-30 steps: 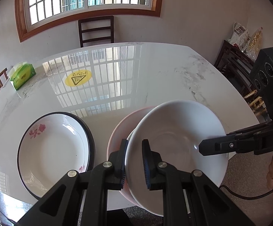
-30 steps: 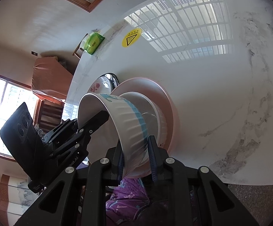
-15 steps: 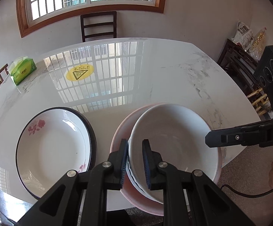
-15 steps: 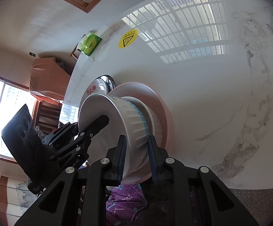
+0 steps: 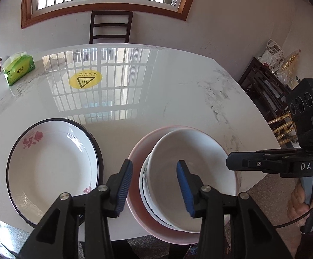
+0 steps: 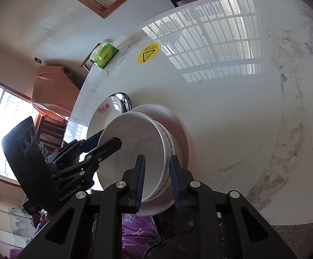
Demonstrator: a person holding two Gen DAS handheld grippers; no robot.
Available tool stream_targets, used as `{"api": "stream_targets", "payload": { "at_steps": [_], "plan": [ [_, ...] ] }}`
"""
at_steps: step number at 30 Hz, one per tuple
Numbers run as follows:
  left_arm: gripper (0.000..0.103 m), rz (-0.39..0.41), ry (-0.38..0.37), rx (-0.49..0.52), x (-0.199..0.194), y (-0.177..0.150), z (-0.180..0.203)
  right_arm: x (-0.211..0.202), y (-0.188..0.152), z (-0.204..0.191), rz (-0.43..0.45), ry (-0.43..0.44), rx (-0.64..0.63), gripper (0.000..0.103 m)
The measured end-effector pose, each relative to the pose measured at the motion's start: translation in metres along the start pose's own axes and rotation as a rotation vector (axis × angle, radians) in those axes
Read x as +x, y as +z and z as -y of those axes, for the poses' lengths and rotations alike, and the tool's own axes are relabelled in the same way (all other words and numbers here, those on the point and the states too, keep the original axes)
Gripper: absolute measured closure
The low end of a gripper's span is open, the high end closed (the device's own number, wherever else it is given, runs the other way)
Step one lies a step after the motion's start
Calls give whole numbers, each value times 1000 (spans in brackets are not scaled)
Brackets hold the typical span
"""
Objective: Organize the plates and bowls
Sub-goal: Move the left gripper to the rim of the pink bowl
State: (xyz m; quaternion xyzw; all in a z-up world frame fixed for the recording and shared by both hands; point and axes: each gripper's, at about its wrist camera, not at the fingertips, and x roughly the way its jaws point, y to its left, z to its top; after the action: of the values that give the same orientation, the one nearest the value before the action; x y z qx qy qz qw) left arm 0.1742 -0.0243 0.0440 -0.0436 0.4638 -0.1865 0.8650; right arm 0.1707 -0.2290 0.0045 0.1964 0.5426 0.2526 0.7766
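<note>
White bowl [image 5: 191,164] — glossy, ribbed outside — sits nested in pink plate [image 5: 139,157]. Left gripper [image 5: 154,185] spread wide; right gripper [image 6: 156,179] parted, straddling rim.

The near edge of the marble table [image 5: 178,90] was crowded: a flowered plate [image 5: 52,161] sat just beside a pink plate [image 5: 139,157] carrying a white bowl [image 5: 191,164], little gap between them. Behind them the tabletop lay open up to a yellow sticker [image 5: 85,79] and a green tissue pack [image 5: 19,70] at the far left. A chair [image 5: 111,27] blocked the far side.
</note>
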Motion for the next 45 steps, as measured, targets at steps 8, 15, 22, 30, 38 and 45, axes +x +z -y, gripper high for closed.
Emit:
{"api": "stream_targets", "payload": {
  "at_steps": [8,15,22,30,38,45],
  "plan": [
    [41,22,-65,-77,-26,-9,-24,-25,-11,-10,145,-116,-108,80],
    [36,-20,-18,-144,-31,-28,-47,-32,-36,-4,194,-173,-131,70],
    [36,-95,-43,-216,-25,-37,-61,-33,-44,0,201,-171,-120,65],
    [37,-141,-74,-254,-12,-37,-60,-26,-41,2,184,-150,-101,63],
    [36,-151,-63,-344,-3,-39,-69,-15,-36,8,136,-184,-95,62],
    [35,-137,66,-266,0,-33,-50,1,-27,1,65,-267,-131,59]
  ]
}}
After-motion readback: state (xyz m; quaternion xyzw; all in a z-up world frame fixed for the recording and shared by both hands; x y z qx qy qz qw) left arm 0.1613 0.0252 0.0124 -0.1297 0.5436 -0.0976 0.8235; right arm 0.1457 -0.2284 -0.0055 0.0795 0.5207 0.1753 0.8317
